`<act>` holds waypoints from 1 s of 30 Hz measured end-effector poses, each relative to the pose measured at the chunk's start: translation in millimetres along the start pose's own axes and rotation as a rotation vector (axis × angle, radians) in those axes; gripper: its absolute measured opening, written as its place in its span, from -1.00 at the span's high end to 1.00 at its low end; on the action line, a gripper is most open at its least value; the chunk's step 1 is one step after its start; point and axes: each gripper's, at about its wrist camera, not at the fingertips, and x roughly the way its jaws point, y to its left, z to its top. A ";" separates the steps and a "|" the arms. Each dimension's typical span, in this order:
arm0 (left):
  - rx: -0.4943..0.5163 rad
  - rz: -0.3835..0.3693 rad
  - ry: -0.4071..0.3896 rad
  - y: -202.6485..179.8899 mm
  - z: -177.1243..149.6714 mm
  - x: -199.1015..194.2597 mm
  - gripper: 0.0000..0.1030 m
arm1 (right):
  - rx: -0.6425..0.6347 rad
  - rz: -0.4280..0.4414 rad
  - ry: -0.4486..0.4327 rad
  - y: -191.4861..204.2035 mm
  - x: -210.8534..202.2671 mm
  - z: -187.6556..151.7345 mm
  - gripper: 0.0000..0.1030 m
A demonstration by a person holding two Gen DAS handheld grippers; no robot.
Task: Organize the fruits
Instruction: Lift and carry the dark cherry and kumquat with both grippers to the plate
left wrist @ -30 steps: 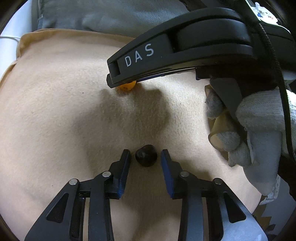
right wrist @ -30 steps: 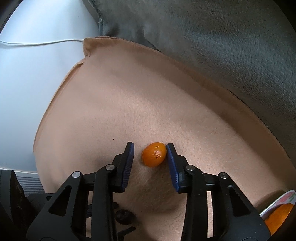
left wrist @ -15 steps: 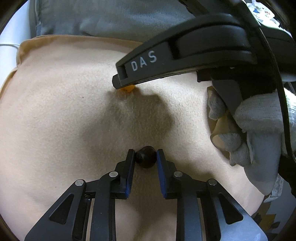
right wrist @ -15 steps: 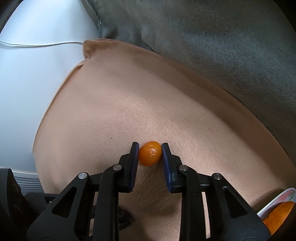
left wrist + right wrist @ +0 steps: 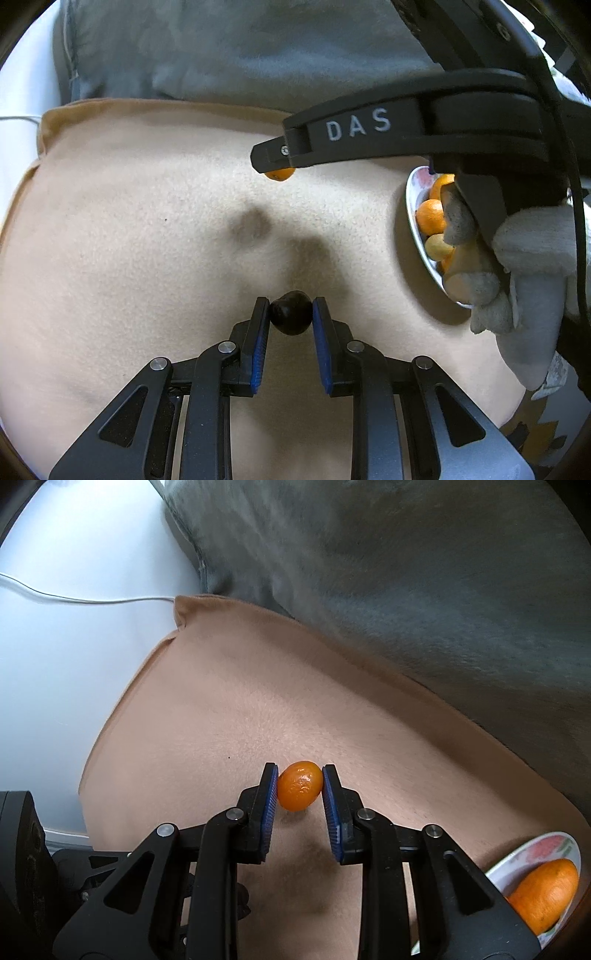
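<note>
My left gripper (image 5: pixel 290 319) is shut on a small dark round fruit (image 5: pixel 290 317), held just over the beige blanket (image 5: pixel 129 240). My right gripper (image 5: pixel 299 792) is shut on a small orange kumquat (image 5: pixel 299 791), lifted clear of the blanket (image 5: pixel 369 738). In the left wrist view the right gripper's black body crosses the upper right, with the kumquat (image 5: pixel 280 173) peeking out under its tip. A gloved hand (image 5: pixel 532 258) holds that gripper.
A floral plate (image 5: pixel 415 221) with several oranges lies at the right on the blanket; its rim (image 5: pixel 517 856) and an orange (image 5: pixel 543 890) show at the lower right of the right wrist view. A grey cushion (image 5: pixel 406 572) lies behind. A white cable (image 5: pixel 92 600) runs at left.
Both grippers closed on their fruits, then rose off the blanket. The right one lifted and swung away, and the plate of oranges came into the left wrist view.
</note>
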 end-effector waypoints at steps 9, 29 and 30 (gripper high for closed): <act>0.051 -0.011 -0.031 -16.9 3.3 -19.7 0.58 | 0.081 0.009 -0.072 -24.2 -41.3 -9.6 0.51; 0.169 -0.074 -0.038 -71.4 29.0 -20.8 0.58 | 0.228 -0.073 -0.185 -92.7 -130.4 -70.2 0.51; 0.176 -0.079 -0.038 -75.8 30.3 -20.3 0.58 | 0.237 -0.082 -0.187 -97.5 -134.1 -74.2 0.51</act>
